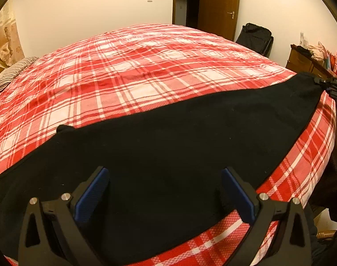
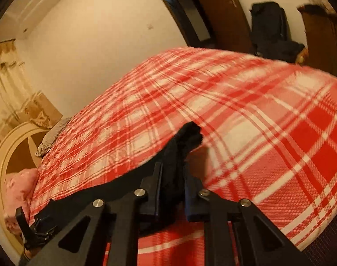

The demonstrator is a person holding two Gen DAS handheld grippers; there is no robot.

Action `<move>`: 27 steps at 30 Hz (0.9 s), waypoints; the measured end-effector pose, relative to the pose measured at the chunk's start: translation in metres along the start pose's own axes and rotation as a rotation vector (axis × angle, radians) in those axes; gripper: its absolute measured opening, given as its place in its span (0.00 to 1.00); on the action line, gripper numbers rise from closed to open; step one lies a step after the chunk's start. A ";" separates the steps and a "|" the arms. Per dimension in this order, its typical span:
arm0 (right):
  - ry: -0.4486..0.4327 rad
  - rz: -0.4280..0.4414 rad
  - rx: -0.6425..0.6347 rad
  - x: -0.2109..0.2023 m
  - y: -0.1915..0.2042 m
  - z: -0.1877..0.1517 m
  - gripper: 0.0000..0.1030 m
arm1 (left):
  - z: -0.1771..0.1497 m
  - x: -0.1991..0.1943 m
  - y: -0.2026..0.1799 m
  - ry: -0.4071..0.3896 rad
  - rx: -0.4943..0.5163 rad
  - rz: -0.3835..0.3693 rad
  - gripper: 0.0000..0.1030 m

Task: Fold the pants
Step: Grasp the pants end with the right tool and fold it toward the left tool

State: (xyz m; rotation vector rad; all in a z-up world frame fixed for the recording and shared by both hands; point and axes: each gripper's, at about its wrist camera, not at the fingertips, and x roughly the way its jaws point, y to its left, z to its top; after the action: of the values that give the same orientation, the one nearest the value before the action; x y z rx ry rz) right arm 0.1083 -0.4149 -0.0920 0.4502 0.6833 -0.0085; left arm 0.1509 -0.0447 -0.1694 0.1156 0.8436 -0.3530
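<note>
Black pants (image 1: 168, 137) lie stretched along the near edge of a bed with a red and white plaid cover (image 1: 128, 71). My left gripper (image 1: 165, 175) is open just above the pants, its blue pads (image 1: 95, 190) wide apart. My right gripper (image 2: 174, 173) is shut on a bunched end of the pants (image 2: 186, 139), which sticks out past the fingertips. In the left wrist view the right gripper (image 1: 330, 86) shows at the far right, pinching the pants' far end. The left gripper (image 2: 35, 228) shows at the lower left of the right wrist view.
A wooden door (image 1: 219, 4) stands open behind the bed. A black bag (image 1: 257, 37) and a wooden dresser (image 1: 301, 59) with clutter are at the right. A headboard (image 2: 11, 146), a grey pillow (image 1: 13, 71) and a pink pillow (image 2: 17, 190) are at the left.
</note>
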 end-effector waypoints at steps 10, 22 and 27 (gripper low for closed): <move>-0.012 0.054 -0.189 -0.002 0.073 -0.008 0.16 | 0.001 -0.003 0.004 -0.007 -0.030 -0.020 1.00; 0.064 0.162 -0.329 0.027 0.147 -0.032 0.15 | -0.001 -0.005 0.006 -0.011 -0.039 -0.052 1.00; 0.105 0.192 -0.364 0.044 0.168 -0.046 0.15 | -0.002 -0.005 0.009 -0.012 -0.048 -0.058 1.00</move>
State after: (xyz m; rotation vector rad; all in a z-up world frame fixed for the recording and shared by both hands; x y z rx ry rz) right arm 0.1405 -0.2383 -0.0827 0.1646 0.7245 0.3180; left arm 0.1492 -0.0346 -0.1672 0.0441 0.8444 -0.3875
